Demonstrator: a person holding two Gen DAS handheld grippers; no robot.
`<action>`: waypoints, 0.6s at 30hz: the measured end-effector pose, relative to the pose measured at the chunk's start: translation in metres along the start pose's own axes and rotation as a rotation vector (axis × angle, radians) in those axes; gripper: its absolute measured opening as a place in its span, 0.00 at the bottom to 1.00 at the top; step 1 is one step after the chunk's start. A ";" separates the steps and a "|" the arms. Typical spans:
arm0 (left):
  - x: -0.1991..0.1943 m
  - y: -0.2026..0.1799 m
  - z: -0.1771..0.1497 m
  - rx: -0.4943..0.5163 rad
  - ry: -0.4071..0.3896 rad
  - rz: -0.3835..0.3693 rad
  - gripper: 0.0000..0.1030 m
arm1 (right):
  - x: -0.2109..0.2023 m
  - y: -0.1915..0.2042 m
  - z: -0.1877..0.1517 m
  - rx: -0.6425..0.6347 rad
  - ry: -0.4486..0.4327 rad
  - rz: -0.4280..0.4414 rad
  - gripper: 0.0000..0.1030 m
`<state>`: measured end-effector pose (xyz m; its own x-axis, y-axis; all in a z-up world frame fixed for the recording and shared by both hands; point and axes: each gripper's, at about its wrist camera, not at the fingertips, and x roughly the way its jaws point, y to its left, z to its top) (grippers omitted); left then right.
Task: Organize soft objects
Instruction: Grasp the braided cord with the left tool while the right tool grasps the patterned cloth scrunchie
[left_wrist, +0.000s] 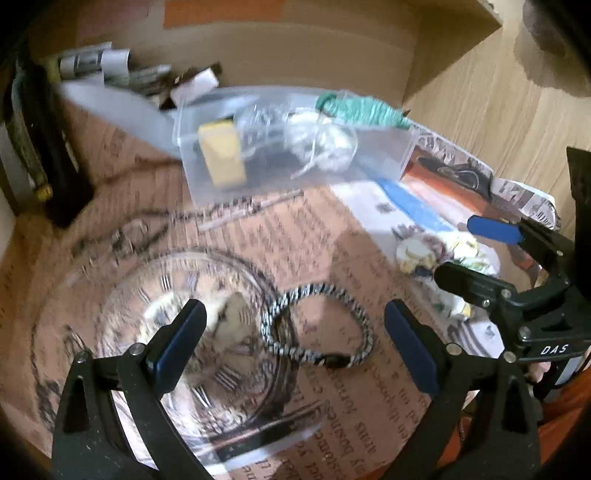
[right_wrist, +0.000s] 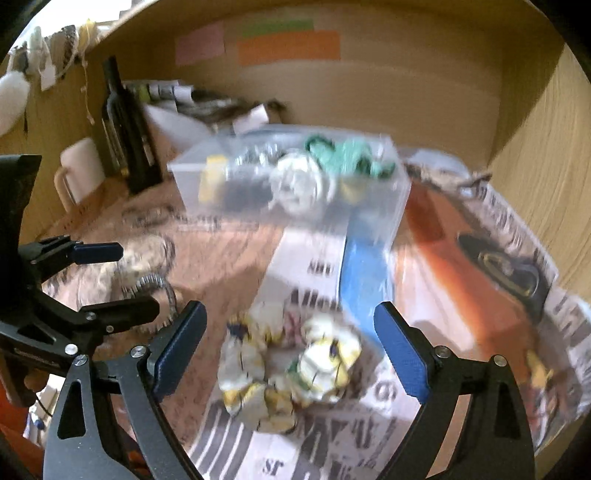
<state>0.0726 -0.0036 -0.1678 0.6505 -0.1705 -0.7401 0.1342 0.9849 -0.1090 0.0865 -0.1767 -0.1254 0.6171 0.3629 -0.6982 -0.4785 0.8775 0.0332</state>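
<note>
A: Where is the scrunchie (right_wrist: 291, 365) lying?
B: On newspaper (right_wrist: 461, 295), between the right hand-held gripper (right_wrist: 290, 350), which is gaping apart.
A: And the left hand-held gripper (left_wrist: 295, 343)?
B: Also spread wide, hovering over the striped cord (left_wrist: 317, 328) on the desk (left_wrist: 325, 229).

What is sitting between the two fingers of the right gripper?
In the right wrist view, a crumpled white-and-yellow scrunchie lies on newspaper between the open right gripper's fingers, untouched by either finger.
</note>
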 end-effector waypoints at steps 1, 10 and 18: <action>0.002 0.001 -0.003 -0.008 0.007 -0.001 0.95 | 0.004 0.001 -0.004 0.007 0.017 0.005 0.88; 0.008 -0.012 -0.011 0.042 -0.040 0.032 0.74 | 0.018 -0.002 -0.016 -0.018 0.079 -0.015 0.53; 0.008 -0.006 -0.006 0.046 -0.036 0.005 0.27 | 0.020 -0.005 -0.012 -0.002 0.069 0.018 0.21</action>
<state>0.0723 -0.0108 -0.1769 0.6774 -0.1676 -0.7163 0.1648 0.9835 -0.0742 0.0935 -0.1780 -0.1484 0.5638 0.3566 -0.7450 -0.4910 0.8700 0.0449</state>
